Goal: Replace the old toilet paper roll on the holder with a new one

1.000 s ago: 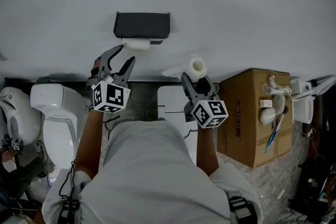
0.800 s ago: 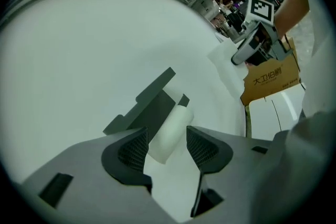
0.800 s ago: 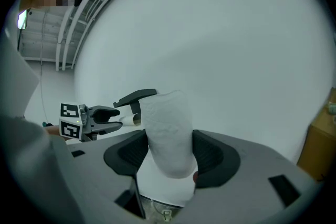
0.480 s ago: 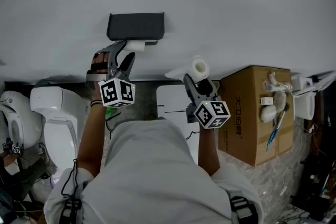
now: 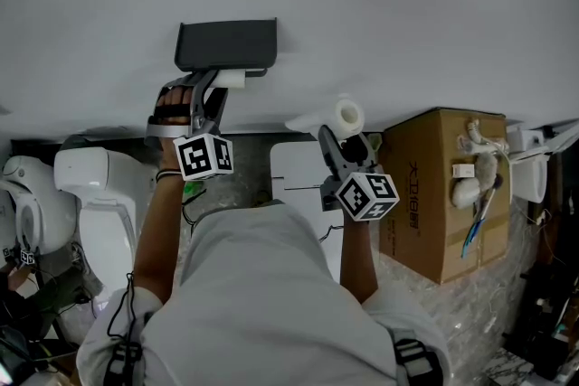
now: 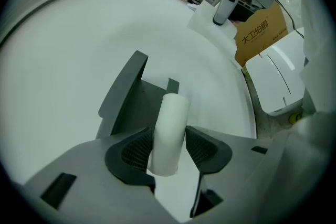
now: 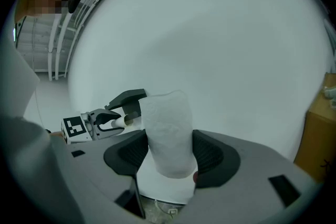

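Note:
A dark grey holder [image 5: 226,43] is fixed to the white wall, and the old roll [image 5: 230,80], a thin white tube, sits under it. My left gripper [image 5: 211,80] reaches up to it. In the left gripper view the old roll [image 6: 169,131] stands between the ribbed pads below the holder [image 6: 123,97]; the jaws of the left gripper [image 6: 167,148] are closing round it, and a firm press does not show. My right gripper [image 5: 348,137] is shut on the new toilet paper roll [image 5: 346,117], held right of the holder. The new roll [image 7: 168,131] fills the right gripper [image 7: 169,156].
A white toilet [image 5: 95,194] stands at the lower left. A cardboard box [image 5: 443,194] with cables and small white parts on top sits to the right. A white lidded bin [image 5: 294,172] is between them, below the right gripper.
My left gripper has risen toward the holder and rolled, so its jaws now stand round the old roll. The right gripper with the new roll has barely shifted.

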Action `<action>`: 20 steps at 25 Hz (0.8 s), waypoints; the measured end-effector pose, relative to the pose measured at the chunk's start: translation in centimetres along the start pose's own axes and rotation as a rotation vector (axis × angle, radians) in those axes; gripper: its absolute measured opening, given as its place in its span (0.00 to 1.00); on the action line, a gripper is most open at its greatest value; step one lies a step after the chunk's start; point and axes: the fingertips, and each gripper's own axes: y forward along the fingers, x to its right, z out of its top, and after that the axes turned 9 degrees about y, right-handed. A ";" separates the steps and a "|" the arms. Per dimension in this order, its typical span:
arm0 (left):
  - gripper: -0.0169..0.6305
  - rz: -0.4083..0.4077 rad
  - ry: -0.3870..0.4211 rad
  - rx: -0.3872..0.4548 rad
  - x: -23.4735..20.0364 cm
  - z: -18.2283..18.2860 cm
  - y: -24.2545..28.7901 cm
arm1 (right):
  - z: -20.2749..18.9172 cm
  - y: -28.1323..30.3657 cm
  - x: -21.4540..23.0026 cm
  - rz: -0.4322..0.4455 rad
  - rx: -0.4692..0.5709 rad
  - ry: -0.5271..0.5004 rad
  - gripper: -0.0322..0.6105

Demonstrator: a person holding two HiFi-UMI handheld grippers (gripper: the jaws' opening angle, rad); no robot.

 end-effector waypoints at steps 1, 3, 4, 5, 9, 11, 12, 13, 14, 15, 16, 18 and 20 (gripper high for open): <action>0.37 0.000 0.003 0.003 0.0 0.2 0.0 | 0.0 -0.1 0.2 0.000 0.002 0.007 0.47; 0.36 -0.003 0.007 0.011 0.0 0.7 0.2 | 0.0 -0.4 0.6 -0.003 0.008 0.022 0.47; 0.36 -0.005 0.008 0.015 0.0 1.0 0.3 | 0.1 -0.5 0.9 -0.006 0.010 0.026 0.47; 0.36 -0.008 0.011 0.019 0.0 1.4 0.4 | 0.1 -0.7 1.2 -0.010 0.011 0.027 0.47; 0.35 -0.019 0.040 0.041 0.1 2.9 1.0 | 0.2 -1.7 2.7 -0.039 0.024 0.035 0.47; 0.35 -0.019 0.062 0.045 0.2 3.7 1.4 | 0.3 -2.2 3.3 -0.058 0.030 0.029 0.47; 0.35 -0.018 0.073 0.046 0.2 4.0 1.6 | 0.3 -2.3 3.5 -0.064 0.033 0.028 0.47; 0.34 -0.017 0.083 0.049 0.3 4.4 1.8 | 0.4 -2.6 3.7 -0.068 0.036 0.031 0.47; 0.34 -0.017 0.091 0.056 0.3 4.9 2.0 | 0.4 -2.9 3.9 -0.073 0.041 0.038 0.47; 0.34 -0.016 0.097 0.066 0.3 5.5 2.2 | 0.4 -3.2 4.3 -0.080 0.046 0.046 0.47; 0.34 -0.015 0.100 0.079 0.4 6.2 2.3 | 0.4 -3.6 4.7 -0.091 0.050 0.051 0.47; 0.34 -0.012 0.103 0.104 0.6 7.6 2.6 | 0.4 -4.5 5.6 -0.115 0.057 0.061 0.47; 0.34 -0.008 0.110 0.126 0.7 8.7 2.9 | 0.3 -5.2 6.4 -0.134 0.065 0.070 0.47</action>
